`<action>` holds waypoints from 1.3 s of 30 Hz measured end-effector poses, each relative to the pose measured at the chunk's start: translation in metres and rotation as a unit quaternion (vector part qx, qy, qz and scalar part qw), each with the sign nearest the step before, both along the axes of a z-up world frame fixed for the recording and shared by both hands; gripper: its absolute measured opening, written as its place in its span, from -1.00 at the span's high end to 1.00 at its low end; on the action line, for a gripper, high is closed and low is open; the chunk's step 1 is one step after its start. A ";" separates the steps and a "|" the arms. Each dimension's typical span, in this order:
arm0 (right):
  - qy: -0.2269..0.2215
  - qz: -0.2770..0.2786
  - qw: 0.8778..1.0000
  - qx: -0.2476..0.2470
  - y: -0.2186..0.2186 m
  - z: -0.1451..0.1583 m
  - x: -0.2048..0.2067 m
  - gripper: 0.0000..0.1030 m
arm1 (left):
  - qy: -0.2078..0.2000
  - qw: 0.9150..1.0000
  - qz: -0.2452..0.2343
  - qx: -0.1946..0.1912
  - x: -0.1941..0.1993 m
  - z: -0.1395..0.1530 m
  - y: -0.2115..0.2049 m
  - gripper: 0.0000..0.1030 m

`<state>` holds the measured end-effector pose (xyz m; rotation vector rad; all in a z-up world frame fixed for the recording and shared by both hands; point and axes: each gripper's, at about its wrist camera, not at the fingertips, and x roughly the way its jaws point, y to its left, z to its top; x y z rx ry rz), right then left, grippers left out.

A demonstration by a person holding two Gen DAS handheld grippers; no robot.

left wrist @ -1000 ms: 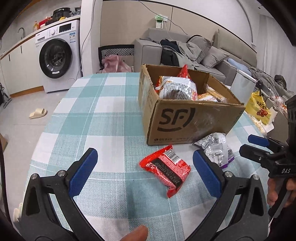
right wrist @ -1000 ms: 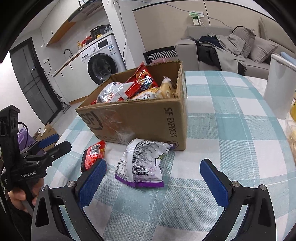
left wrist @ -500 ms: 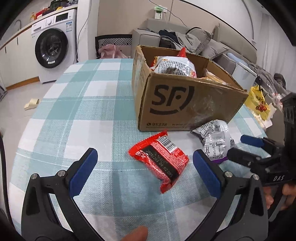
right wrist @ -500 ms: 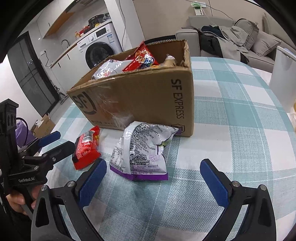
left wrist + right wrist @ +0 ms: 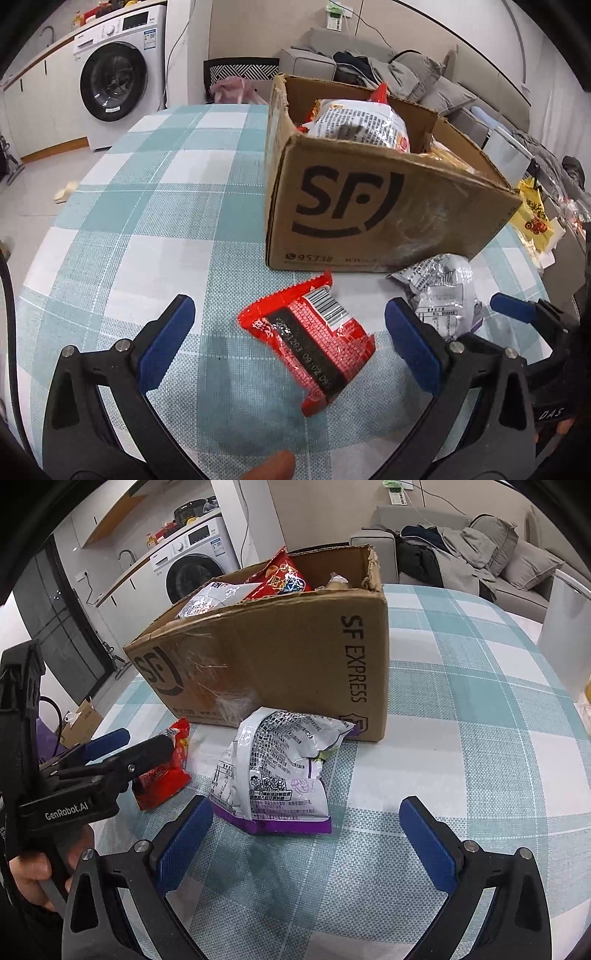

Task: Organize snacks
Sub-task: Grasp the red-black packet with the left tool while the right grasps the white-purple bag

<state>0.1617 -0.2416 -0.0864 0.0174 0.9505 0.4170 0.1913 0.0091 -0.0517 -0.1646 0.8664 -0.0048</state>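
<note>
A red snack packet (image 5: 310, 341) lies flat on the checked tablecloth, between the spread fingers of my left gripper (image 5: 288, 343), which is open and low over it. A silver and purple snack bag (image 5: 273, 771) lies in front of the cardboard box (image 5: 280, 657), just ahead of my open right gripper (image 5: 306, 838). The box (image 5: 369, 206) holds several snack bags. In the right wrist view the red packet (image 5: 166, 775) is partly hidden behind the left gripper. The silver bag (image 5: 443, 295) shows at the right of the left wrist view.
The table (image 5: 155, 206) carries a teal and white checked cloth. A white appliance (image 5: 565, 642) stands at its far right edge. A washing machine (image 5: 118, 74) and a grey sofa (image 5: 461, 550) with clothes lie beyond. A yellow bag (image 5: 535, 218) sits right of the box.
Both grippers have come forward and lower toward the table. The red packet now lies between the left fingers and the silver bag sits closer to the right gripper. Both stay open.
</note>
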 end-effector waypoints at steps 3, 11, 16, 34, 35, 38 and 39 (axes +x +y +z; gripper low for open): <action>-0.002 0.001 1.000 0.001 0.000 0.001 0.000 -0.99 | 0.007 1.000 -0.006 0.016 0.001 -0.003 -0.002 -0.99; 0.004 -0.005 1.000 0.012 0.003 0.001 0.009 -0.99 | 0.036 0.999 -0.008 0.018 0.008 -0.014 0.002 -0.99; 0.019 -0.010 0.999 0.026 0.012 -0.001 0.020 -0.99 | 0.049 0.998 -0.016 0.028 0.006 -0.022 0.008 -0.99; -0.003 0.013 1.000 0.007 0.038 -0.001 0.014 -0.19 | 0.043 0.998 -0.014 0.034 -0.006 -0.032 0.035 -0.99; -0.002 0.013 1.000 0.015 0.033 -0.001 0.012 -0.14 | 0.043 0.998 -0.015 0.035 -0.010 -0.031 0.031 -0.99; -0.004 0.008 0.999 0.040 0.018 0.003 0.003 0.04 | 0.044 0.998 -0.019 0.039 -0.011 -0.031 0.028 -0.99; -0.006 0.009 0.999 0.043 0.016 0.005 -0.002 0.07 | 0.044 0.998 -0.020 0.039 -0.012 -0.030 0.027 -0.99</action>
